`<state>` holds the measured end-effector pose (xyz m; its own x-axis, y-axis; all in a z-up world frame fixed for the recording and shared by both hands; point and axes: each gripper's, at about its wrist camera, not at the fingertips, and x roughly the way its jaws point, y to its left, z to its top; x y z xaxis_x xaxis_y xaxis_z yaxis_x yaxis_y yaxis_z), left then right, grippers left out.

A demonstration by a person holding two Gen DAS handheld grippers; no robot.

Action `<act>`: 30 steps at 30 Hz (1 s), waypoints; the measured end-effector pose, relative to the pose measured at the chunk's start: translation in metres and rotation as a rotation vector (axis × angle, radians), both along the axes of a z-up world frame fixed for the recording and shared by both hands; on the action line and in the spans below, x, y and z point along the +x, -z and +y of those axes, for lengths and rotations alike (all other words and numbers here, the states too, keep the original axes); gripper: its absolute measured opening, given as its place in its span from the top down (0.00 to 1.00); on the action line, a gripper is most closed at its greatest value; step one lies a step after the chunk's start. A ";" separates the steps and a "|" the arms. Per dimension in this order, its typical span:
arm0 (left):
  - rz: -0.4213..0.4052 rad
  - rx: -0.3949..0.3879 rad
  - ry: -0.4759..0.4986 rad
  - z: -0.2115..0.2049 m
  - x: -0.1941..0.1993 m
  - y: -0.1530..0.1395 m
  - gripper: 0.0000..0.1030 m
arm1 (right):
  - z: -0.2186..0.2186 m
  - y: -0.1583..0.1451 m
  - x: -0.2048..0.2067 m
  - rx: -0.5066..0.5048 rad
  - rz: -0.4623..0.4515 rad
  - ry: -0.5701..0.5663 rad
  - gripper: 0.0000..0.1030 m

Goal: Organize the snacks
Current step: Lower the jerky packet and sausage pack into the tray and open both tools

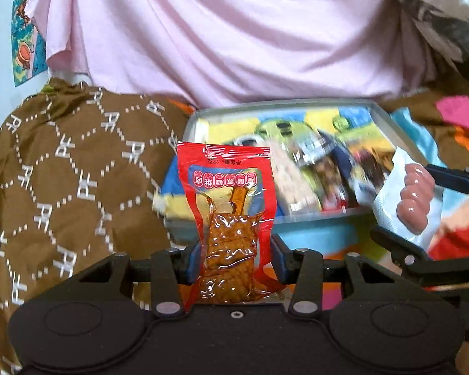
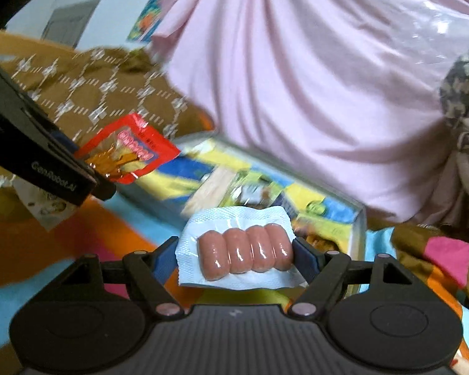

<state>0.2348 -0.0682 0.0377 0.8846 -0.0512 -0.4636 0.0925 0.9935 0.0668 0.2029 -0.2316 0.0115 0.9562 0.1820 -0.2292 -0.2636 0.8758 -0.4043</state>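
Observation:
My left gripper [image 1: 233, 261] is shut on a red snack packet [image 1: 231, 206] with brown pieces inside; the packet stands upright between the blue pads. My right gripper [image 2: 234, 254] is shut on a white pack of pink sausages [image 2: 242, 250], held flat across the jaws. In the left wrist view that sausage pack [image 1: 414, 198] shows at the right, in the right gripper. In the right wrist view the red packet [image 2: 131, 150] shows at the left, in the left gripper. Beyond both lies a clear tray [image 1: 387, 115] holding several snack packs [image 1: 315, 168], blurred.
A brown patterned cloth [image 1: 65, 168] bulges at the left of the tray. Pink fabric [image 1: 222, 34] hangs behind it. The tray [image 2: 361, 218] rests on a colourful sheet [image 2: 22, 240]. A small white wrapper [image 2: 47, 209] lies at the left on the sheet.

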 end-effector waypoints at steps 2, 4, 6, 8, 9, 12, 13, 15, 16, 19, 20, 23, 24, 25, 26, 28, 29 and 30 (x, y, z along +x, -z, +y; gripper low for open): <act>-0.012 -0.005 -0.012 0.001 0.012 -0.007 0.55 | 0.002 -0.004 0.009 0.019 -0.034 0.004 0.22; -0.031 -0.011 -0.022 0.002 0.023 -0.013 0.55 | 0.002 -0.008 0.016 0.032 -0.063 0.004 0.22; -0.049 -0.041 -0.020 0.004 0.035 -0.019 0.54 | 0.004 -0.011 0.025 0.044 -0.084 0.004 0.22; -0.053 -0.068 -0.028 0.004 0.047 -0.022 0.54 | 0.004 -0.014 0.037 0.062 -0.097 0.006 0.22; -0.053 -0.079 -0.039 0.003 0.055 -0.024 0.54 | 0.004 -0.016 0.043 0.071 -0.102 0.010 0.22; -0.057 -0.111 -0.071 0.001 0.076 -0.026 0.54 | -0.001 -0.022 0.059 0.106 -0.115 0.028 0.22; -0.056 -0.121 -0.081 0.001 0.084 -0.027 0.54 | -0.004 -0.024 0.065 0.119 -0.119 0.031 0.22; -0.051 -0.138 -0.098 -0.002 0.097 -0.028 0.54 | -0.006 -0.026 0.073 0.124 -0.129 0.031 0.22; -0.044 -0.151 -0.105 -0.003 0.105 -0.028 0.54 | -0.006 -0.026 0.079 0.124 -0.132 0.031 0.22; -0.016 -0.175 -0.101 -0.006 0.121 -0.026 0.54 | -0.004 -0.025 0.092 0.141 -0.121 0.023 0.22; -0.005 -0.180 -0.094 -0.007 0.127 -0.024 0.54 | -0.003 -0.024 0.097 0.144 -0.117 0.019 0.22; 0.012 -0.191 -0.093 -0.009 0.136 -0.018 0.53 | 0.003 -0.022 0.109 0.133 -0.108 0.008 0.22; 0.017 -0.194 -0.098 -0.008 0.138 -0.015 0.53 | 0.004 -0.021 0.112 0.127 -0.099 0.005 0.22; 0.025 -0.201 -0.106 -0.007 0.141 -0.013 0.53 | 0.005 -0.018 0.115 0.123 -0.086 0.000 0.22; 0.032 -0.207 -0.115 -0.007 0.144 -0.010 0.53 | 0.006 -0.016 0.118 0.117 -0.073 -0.006 0.21; 0.044 -0.224 -0.129 -0.004 0.148 -0.006 0.53 | 0.011 -0.011 0.120 0.086 -0.054 -0.010 0.21; 0.050 -0.232 -0.136 -0.003 0.148 -0.005 0.53 | 0.013 -0.008 0.121 0.066 -0.046 -0.014 0.21; 0.054 -0.236 -0.141 -0.003 0.149 -0.004 0.53 | 0.014 -0.006 0.122 0.054 -0.032 -0.021 0.21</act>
<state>0.3834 -0.0710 0.0412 0.8649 -0.0417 -0.5003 -0.0506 0.9842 -0.1694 0.3252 -0.2178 0.0175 0.9587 0.2135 -0.1881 -0.2700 0.8911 -0.3647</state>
